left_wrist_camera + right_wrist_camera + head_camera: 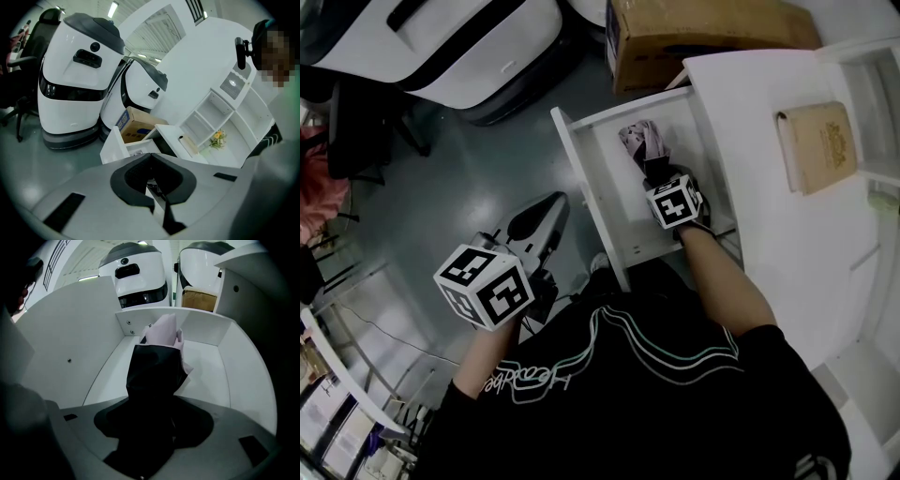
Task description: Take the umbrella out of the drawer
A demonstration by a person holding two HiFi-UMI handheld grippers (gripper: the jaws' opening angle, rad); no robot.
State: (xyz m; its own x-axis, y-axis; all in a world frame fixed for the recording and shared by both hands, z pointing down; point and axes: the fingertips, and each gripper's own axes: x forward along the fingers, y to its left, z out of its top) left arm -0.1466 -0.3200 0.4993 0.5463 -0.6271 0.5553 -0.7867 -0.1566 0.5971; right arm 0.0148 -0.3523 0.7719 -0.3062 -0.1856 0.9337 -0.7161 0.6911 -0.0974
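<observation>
The umbrella [639, 139], folded, its pink canopy bunched above a dark end, lies inside the open drawer [581, 178], towards the drawer's far end. The drawer stands pulled out from under the worktop's [741, 112] front edge. Our right gripper [656, 172] reaches down into the drawer, and its own view shows the jaws closed on the umbrella's dark end, with the pink folds [161, 333] running away towards the drawer's far wall. We judge the step in hand to be the grasp itself: the umbrella is held but not yet lifted clear of the drawer.

The next move calls for a straight lift, high enough that the canopy clears the drawer's walls and the worktop's edge above, with the grip kept firm on the slippery cloth.

Our left gripper [555, 201] hangs over the floor, well apart from the drawer, its jaws together on nothing.

Counting, we find one umbrella, one open drawer and two grippers. Beyond them we count one tan book [814, 145] near the worktop's far edge, one cardboard box [703, 33] on the floor past its far corner, and two white machines [75, 79] beyond that.
</observation>
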